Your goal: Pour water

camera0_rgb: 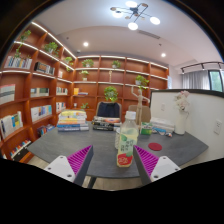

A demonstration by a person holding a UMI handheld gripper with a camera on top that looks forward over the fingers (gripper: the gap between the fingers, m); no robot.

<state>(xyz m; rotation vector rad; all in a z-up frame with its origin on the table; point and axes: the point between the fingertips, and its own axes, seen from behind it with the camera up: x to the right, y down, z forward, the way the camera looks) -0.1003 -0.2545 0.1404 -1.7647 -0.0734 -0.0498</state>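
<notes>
Bookshelves (30, 85) w/ books & plants along the wall, ceiling lights (133, 14) on, window (205, 78) at far side, grey counter (100, 145) in front.

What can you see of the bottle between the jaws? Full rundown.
The bottle is clear plastic by its look, with a pale cap on top and a red-and-green label around its lower body. It stands upright on the grey table, just ahead of the gripper, centred between the open jaws with a gap on each side. Nothing touches it but the table. Its fill level cannot be told.
</notes>
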